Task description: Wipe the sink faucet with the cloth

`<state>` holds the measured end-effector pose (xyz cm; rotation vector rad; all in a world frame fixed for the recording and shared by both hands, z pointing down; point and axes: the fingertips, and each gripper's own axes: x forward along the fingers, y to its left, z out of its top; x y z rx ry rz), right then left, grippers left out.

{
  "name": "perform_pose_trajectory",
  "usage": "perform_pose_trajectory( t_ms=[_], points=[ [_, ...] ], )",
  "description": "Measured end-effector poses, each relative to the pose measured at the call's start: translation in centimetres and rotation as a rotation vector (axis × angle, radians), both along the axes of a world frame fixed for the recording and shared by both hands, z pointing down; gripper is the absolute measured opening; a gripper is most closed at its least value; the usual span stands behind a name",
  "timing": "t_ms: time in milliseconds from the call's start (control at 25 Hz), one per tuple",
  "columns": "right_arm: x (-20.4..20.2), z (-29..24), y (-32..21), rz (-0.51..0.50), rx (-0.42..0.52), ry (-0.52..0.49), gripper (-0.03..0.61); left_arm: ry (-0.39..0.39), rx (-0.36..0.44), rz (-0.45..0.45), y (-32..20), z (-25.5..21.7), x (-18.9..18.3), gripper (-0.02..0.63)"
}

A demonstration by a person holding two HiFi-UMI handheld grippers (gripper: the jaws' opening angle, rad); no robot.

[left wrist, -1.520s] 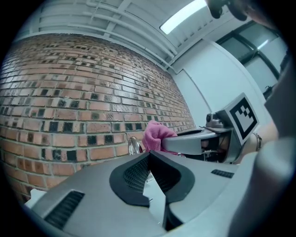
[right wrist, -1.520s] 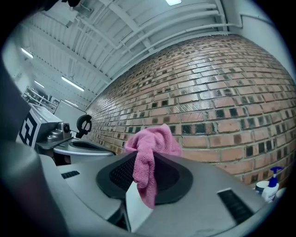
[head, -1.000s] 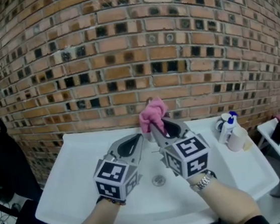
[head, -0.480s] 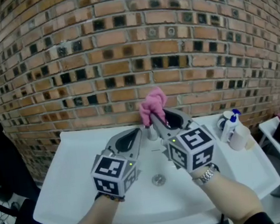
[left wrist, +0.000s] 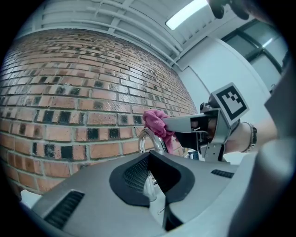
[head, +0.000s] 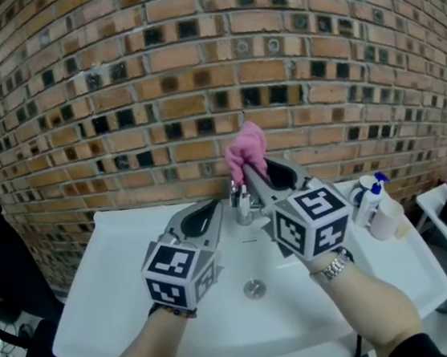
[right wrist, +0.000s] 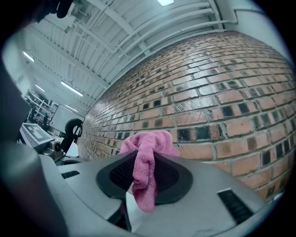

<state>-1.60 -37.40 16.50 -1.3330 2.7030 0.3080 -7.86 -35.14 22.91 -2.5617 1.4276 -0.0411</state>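
**Head view: pink cloth pinched over the faucet**

Both forearms reach forward over the white sink (head: 113, 268), side by side, each hand wrapped round a pair of tongs. The right tongs (head: 247, 171) tilt slightly upward toward the brick wall (head: 116, 90), with a watch on that wrist. Their jaws are clamped on a pink cloth (head: 246, 148). The right gripper view shows the fabric squeezed between the pads, with a bunched head above and a loose tail hanging below.

The left tongs (head: 217, 207) lie level, a little lower and just left of the faucet (head: 242, 205). Their jaws are pressed together with nothing between them. I cannot tell whether the tips touch the chrome.

The cloth is soft, fluffy terry, crumpled into a knot. It sits above the faucet, close to the wall. In the left gripper view its lower fold appears to rest against the top of the curved chrome spout. Two bottles (head: 372, 204) stand at the sink's right edge.
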Motion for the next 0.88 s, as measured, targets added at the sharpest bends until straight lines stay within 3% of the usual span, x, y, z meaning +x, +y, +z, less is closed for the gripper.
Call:
perform_pose_trajectory(
  t_ms=[880],
  points=[
    [1.7, 2.0, -6.6, 0.079, -0.079, -0.017, 0.092, -0.012, -0.033, 0.002, -2.4, 1.6, -0.2, 0.003]
  ],
)
